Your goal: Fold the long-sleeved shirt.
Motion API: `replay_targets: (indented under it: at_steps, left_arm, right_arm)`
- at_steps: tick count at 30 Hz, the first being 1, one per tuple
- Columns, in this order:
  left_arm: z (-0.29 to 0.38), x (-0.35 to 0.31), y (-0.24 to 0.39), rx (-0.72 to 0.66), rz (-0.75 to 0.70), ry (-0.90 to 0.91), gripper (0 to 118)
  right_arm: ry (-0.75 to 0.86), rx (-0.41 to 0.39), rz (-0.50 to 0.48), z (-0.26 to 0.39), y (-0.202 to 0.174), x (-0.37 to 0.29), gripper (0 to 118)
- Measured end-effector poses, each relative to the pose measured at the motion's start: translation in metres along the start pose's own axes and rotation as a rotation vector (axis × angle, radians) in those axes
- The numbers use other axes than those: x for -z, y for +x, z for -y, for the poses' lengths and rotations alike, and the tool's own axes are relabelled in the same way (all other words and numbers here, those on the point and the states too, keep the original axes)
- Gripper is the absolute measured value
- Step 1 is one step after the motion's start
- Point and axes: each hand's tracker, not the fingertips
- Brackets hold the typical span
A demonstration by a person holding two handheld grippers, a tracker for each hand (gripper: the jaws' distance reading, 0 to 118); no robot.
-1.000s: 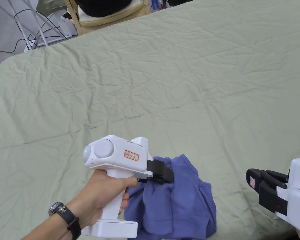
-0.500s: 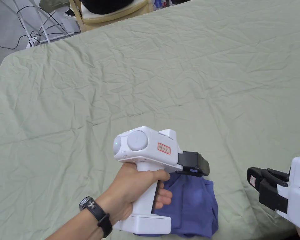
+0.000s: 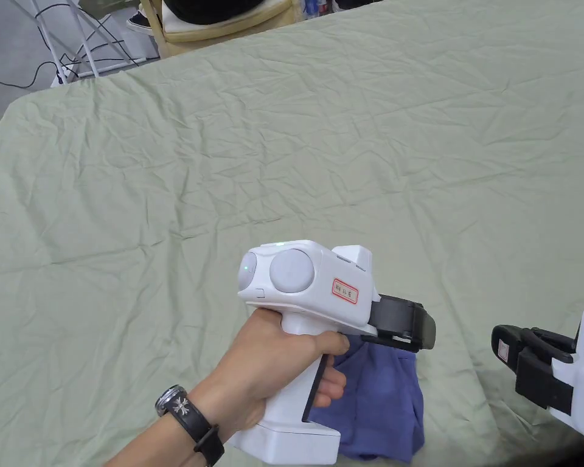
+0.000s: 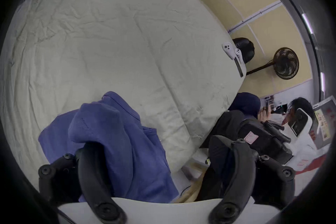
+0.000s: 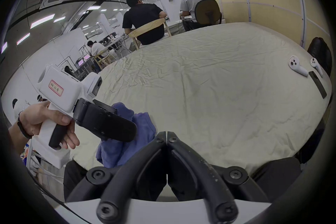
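At the near edge of the green-sheeted table (image 3: 345, 152), the blue shirt (image 3: 382, 395) lies bunched directly beneath the left gripper (image 4: 152, 144), whose jaws stand wide apart; cloth drapes over its left jaw, gripped by neither. Its handle hides part of the heap. Off to the right, well clear, the right gripper (image 5: 167, 134) is clenched on nothing, its body cut off in the head view.
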Motion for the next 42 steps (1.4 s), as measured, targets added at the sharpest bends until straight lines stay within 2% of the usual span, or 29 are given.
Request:
replay_targets:
  at_steps: [5,11,16,19,22,24,25,27,33,42]
  left_arm:
    - [0.008,-0.031,-0.003,-0.013,0.032,0.053,97]
    - [0.022,-0.075,-0.007,0.049,-0.023,0.129,97]
    - [0.039,-0.112,-0.019,0.014,-0.03,0.23,96]
    - [0.055,-0.127,-0.028,0.031,-0.111,0.299,79]
    - [0.075,-0.134,-0.037,0.019,-0.137,0.322,43]
    - [0.088,-0.135,-0.045,0.01,-0.137,0.333,13]
    - [0.096,-0.135,-0.05,0.017,-0.12,0.348,4]
    - [0.108,-0.131,-0.058,0.026,-0.092,0.346,1]
    - [0.129,-0.117,-0.077,-0.003,-0.167,0.34,0]
    - [0.106,-0.076,-0.1,-0.024,-0.178,0.274,0]
  right_arm:
    - [0.002,-0.008,-0.001,-0.001,-0.003,-0.002,0]
    - [-0.003,-0.021,-0.011,-0.001,-0.012,0.002,0]
    - [-0.007,-0.04,-0.024,-0.002,-0.021,0.003,0]
    - [-0.004,-0.047,-0.03,-0.003,-0.026,0.002,0]
    - [-0.003,-0.058,-0.034,-0.004,-0.031,0.002,0]
    - [-0.004,-0.062,-0.038,-0.005,-0.032,0.002,0]
    - [-0.004,-0.064,-0.039,-0.004,-0.034,0.002,0]
    - [-0.004,-0.068,-0.045,-0.004,-0.036,0.001,0]
    - [-0.004,-0.079,-0.044,-0.001,-0.041,-0.003,0]
    - [-0.011,-0.073,-0.039,0.002,-0.04,-0.003,0]
